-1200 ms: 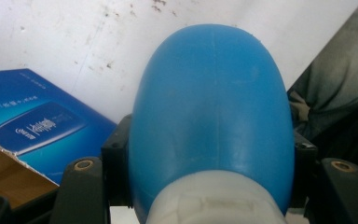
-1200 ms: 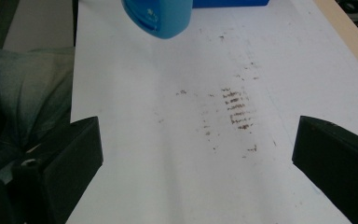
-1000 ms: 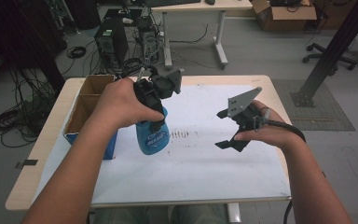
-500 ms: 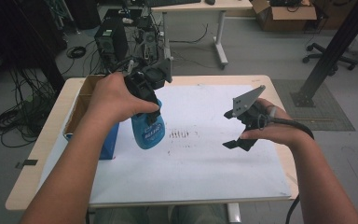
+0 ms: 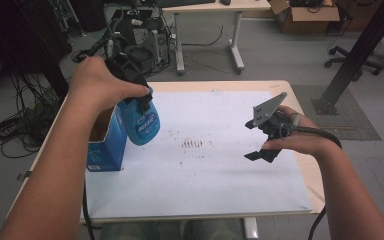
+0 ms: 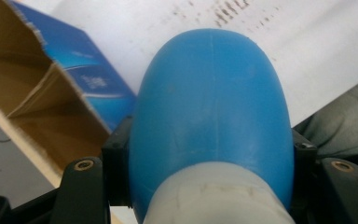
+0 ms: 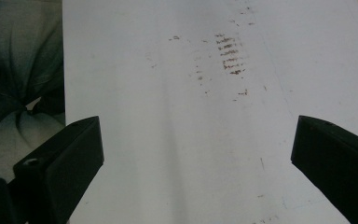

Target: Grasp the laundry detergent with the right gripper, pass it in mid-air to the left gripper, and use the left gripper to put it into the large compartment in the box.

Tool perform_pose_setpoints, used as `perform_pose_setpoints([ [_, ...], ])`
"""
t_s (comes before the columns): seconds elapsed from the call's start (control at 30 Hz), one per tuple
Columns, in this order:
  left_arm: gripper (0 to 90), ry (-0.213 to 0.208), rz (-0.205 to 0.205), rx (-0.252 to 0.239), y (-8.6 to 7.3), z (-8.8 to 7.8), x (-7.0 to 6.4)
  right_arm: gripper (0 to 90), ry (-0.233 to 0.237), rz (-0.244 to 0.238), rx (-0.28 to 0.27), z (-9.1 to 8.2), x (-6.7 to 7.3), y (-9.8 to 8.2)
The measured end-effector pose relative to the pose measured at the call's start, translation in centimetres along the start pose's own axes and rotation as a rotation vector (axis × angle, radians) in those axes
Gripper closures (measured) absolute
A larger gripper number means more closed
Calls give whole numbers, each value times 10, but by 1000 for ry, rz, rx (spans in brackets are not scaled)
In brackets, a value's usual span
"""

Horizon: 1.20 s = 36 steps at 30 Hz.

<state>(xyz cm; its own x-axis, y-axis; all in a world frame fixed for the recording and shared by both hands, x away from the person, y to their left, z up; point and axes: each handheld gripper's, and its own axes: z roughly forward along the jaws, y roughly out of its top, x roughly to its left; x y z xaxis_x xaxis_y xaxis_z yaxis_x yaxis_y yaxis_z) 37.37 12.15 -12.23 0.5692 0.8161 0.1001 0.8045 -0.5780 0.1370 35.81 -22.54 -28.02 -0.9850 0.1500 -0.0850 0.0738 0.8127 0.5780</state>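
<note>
My left gripper [image 5: 139,97] is shut on a blue bottle [image 5: 141,121] near its neck and holds it in the air, beside the open top of a blue cardboard box [image 5: 103,145] at the table's left. In the left gripper view the blue bottle [image 6: 212,116] bulges out between the jaws, with the box [image 6: 51,93] lying to its left. My right gripper [image 5: 252,140] hovers over the white sheet [image 5: 215,175] at the right, open, nothing between its jaws. The right gripper view looks down on the stained white sheet [image 7: 182,116] between the wide-spread jaws of that right gripper [image 7: 196,158].
Brown smudges [image 5: 192,144] mark the sheet's middle. The wooden table [image 5: 310,175] shows past the sheet's right edge. Behind the table lie cables and equipment [image 5: 145,45] on the floor, another desk [image 5: 207,10], and a black post [image 5: 355,55] at the right.
My left gripper has lifted the blue bottle and carried it left toward the box. The right gripper has hardly moved.
</note>
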Motion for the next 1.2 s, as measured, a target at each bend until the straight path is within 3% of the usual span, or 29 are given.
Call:
perform_pose_setpoints([
  [0.3, 382, 24, -109, -17, -8, -26, 27, 23, 13, -3, 24, 2, -1, -1],
  [0.6, 382, 27, -182, -11, -18, -41, 55, 24, 13, -24, 74, -2, -6, 2],
  [0.8, 382, 43, -247, -13, -26, -46, 74, 25, 16, -35, 98, -2, -8, 4],
  [1.2, 381, 50, -351, -19, -32, -46, 93, 28, 27, -71, 168, 2, -8, 7],
])
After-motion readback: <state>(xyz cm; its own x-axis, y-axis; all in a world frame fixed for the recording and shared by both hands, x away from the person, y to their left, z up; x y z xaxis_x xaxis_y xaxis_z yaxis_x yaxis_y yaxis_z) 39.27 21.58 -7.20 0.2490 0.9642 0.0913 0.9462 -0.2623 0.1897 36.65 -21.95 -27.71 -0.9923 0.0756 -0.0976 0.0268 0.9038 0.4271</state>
